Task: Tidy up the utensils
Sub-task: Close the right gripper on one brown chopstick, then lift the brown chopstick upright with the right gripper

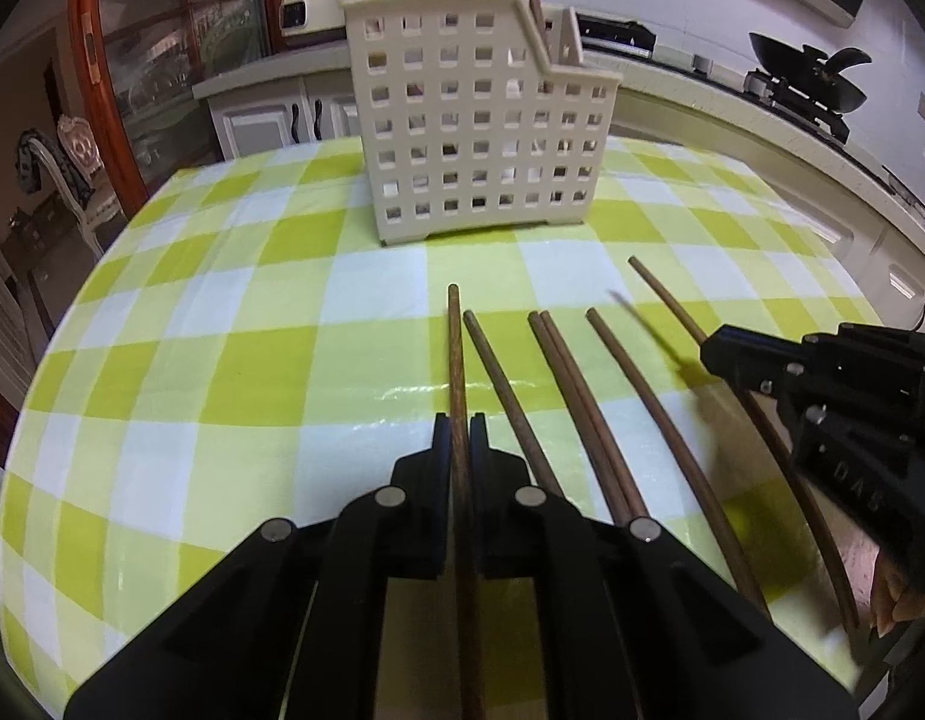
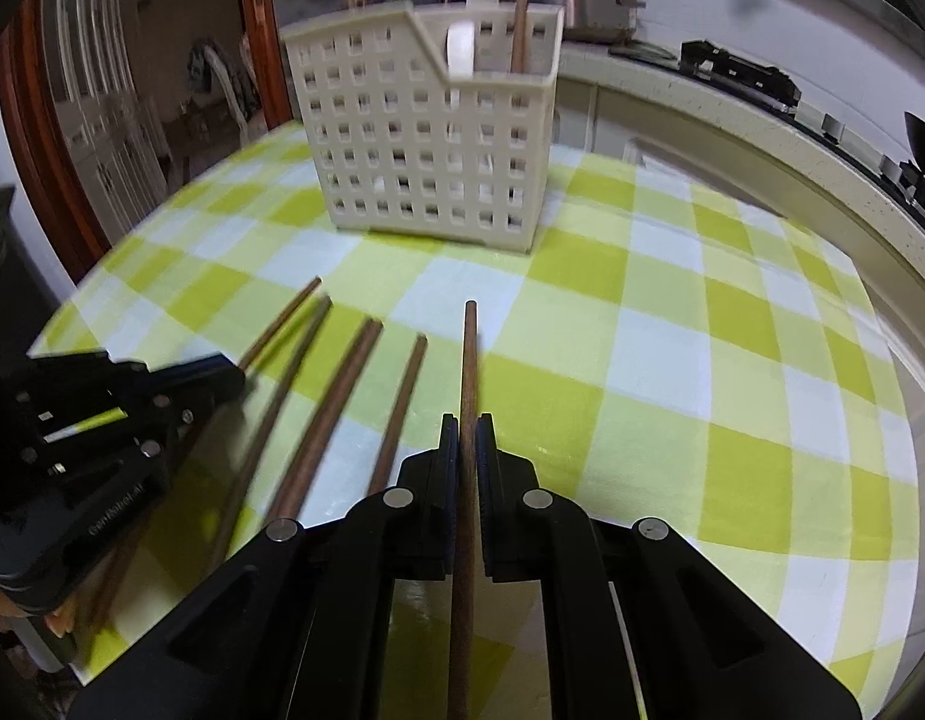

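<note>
Left wrist view: my left gripper (image 1: 460,429) pinches one brown chopstick (image 1: 456,360) lengthwise between its fingers, the tip pointing toward the cream perforated utensil basket (image 1: 474,120) that stands farther back on the checked table (image 1: 222,330). Four more chopsticks (image 1: 582,408) lie on the cloth just to the right. The right gripper (image 1: 711,348) sits beside them with the outermost stick at its tip; from here I cannot tell how its jaws stand. The risk I judge: the stick is held near its rear half, so it may pivot or slide in the pads when I tilt it over the basket, and the long free end could knock the rim and tip the light basket. Raised letters on the right gripper's body look like "DAS", partly hidden.

Right wrist view: my right gripper (image 2: 467,429) is pressed together on another chopstick (image 2: 469,360), also aimed at the basket (image 2: 426,132), which already holds upright sticks and a white handle. The left gripper (image 2: 234,381) is close by, so both lifting at once could clash or sweep the loose chopsticks (image 2: 336,396) off the table edge. Its body carries faint print, perhaps "GenRobot.AI".
</note>
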Available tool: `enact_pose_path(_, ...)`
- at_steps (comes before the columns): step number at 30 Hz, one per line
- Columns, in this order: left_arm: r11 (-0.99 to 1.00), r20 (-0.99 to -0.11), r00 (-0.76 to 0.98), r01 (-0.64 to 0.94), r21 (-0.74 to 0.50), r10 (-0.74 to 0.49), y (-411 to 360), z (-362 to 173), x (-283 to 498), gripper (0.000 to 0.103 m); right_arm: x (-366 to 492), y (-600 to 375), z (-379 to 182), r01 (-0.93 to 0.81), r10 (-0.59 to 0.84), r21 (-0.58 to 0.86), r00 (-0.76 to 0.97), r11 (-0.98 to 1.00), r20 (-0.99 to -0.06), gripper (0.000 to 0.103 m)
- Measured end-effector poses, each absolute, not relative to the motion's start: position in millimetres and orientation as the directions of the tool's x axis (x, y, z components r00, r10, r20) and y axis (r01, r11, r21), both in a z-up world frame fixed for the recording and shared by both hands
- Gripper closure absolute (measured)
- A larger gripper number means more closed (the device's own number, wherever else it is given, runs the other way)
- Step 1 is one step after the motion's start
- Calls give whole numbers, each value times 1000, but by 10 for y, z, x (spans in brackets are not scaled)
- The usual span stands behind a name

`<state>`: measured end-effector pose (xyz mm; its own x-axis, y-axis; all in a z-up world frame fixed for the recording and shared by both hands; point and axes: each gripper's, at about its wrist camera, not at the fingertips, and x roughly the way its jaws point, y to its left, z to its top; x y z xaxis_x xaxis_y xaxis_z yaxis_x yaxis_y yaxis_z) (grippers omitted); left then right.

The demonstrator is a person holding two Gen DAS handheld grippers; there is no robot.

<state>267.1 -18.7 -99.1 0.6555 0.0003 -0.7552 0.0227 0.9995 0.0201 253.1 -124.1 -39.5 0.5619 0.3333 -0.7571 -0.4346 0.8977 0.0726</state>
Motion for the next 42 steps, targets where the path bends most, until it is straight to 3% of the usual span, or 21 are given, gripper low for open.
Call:
enact_pose_path(18,1000,-589,808,27,6,-19,-85,-272,2088,97,2024,-1496,412,-434,415,102,728,895,-546,96)
enact_pose_path(29,998,-489,870,55,-35,-65,34,39,1789,97,1782,-1590,661,-445,438,102,768,890,-468,96)
enact_pose_path(42,999,-436,899,50,-6,-48,-7,203,1623,97,1616,-1624,815,-447,441,92,791,890,-423,96)
